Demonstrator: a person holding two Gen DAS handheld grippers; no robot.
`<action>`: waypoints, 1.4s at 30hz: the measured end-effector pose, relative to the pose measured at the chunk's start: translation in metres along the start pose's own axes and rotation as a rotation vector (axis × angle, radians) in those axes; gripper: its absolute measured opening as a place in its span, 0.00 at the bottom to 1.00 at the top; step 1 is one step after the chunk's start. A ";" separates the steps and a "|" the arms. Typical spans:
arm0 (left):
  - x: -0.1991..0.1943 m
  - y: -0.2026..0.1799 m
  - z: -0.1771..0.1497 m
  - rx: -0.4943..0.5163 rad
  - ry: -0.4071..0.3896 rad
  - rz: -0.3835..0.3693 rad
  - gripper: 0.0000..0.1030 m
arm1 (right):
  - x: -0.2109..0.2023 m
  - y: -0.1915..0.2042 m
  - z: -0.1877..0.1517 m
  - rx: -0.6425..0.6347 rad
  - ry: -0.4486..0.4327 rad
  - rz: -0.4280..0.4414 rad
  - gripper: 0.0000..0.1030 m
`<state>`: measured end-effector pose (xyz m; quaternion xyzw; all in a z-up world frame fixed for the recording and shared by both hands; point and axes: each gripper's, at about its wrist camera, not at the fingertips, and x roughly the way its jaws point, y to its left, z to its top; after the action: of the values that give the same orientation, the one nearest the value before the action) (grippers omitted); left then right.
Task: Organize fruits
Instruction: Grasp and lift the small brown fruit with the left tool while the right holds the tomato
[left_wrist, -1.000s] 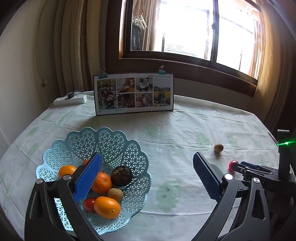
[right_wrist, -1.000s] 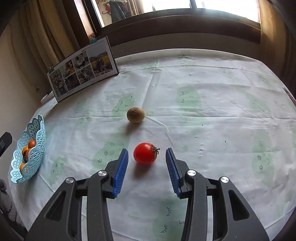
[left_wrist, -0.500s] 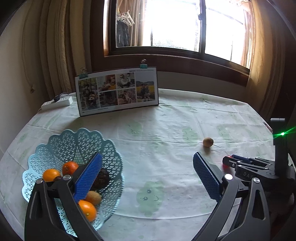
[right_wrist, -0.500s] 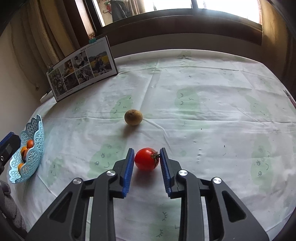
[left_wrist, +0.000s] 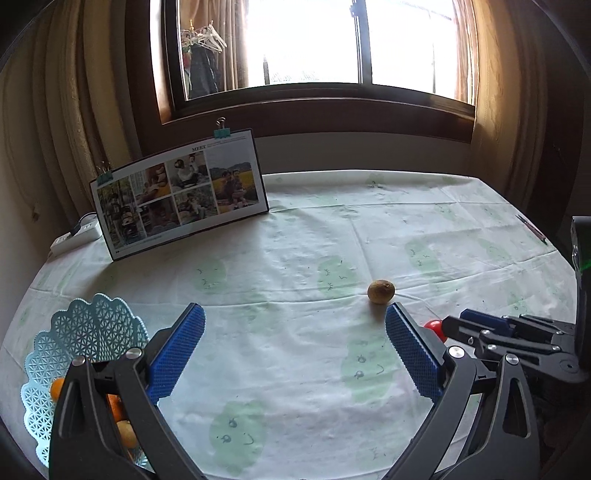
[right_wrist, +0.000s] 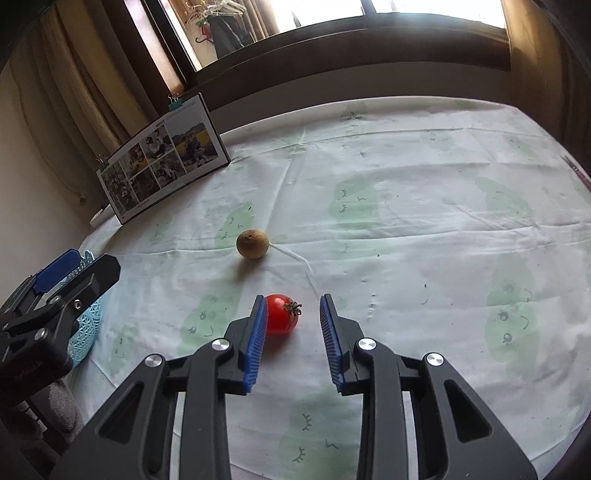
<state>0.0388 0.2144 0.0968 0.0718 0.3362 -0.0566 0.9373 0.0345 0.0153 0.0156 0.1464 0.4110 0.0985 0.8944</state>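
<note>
A red tomato (right_wrist: 281, 314) lies on the tablecloth between the fingers of my right gripper (right_wrist: 293, 334). It rests against the left pad, with a gap to the right pad, so the gripper is open. A brown kiwi (right_wrist: 253, 243) sits just beyond it. In the left wrist view the kiwi (left_wrist: 381, 291) lies ahead of my open, empty left gripper (left_wrist: 295, 349), near its right finger. The light blue lattice basket (left_wrist: 86, 332) holds oranges (left_wrist: 125, 432) at the lower left, partly hidden by the left finger. The tomato (left_wrist: 433, 326) peeks out beside the right gripper (left_wrist: 480, 326).
A photo board (left_wrist: 177, 201) with binder clips stands at the back left, and a white power strip (left_wrist: 75, 236) lies beside it. A pen (left_wrist: 532, 229) lies near the table's right edge. The left gripper (right_wrist: 55, 288) hovers in front of the basket (right_wrist: 86, 334).
My left gripper has swung right, away from the basket and toward the kiwi. My right gripper has moved forward and narrowed around the tomato, which now touches its left pad.
</note>
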 end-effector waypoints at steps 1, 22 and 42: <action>0.002 -0.001 0.000 -0.002 0.003 0.002 0.97 | 0.002 -0.001 0.000 0.009 0.009 0.016 0.31; 0.033 0.001 0.004 -0.022 0.052 0.040 0.97 | 0.020 0.019 0.000 -0.048 0.079 0.078 0.24; 0.079 -0.040 0.014 0.032 0.165 -0.140 0.66 | -0.007 -0.009 0.008 0.024 -0.012 -0.011 0.24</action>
<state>0.1018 0.1676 0.0534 0.0677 0.4153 -0.1212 0.8990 0.0371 0.0037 0.0225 0.1553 0.4077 0.0880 0.8955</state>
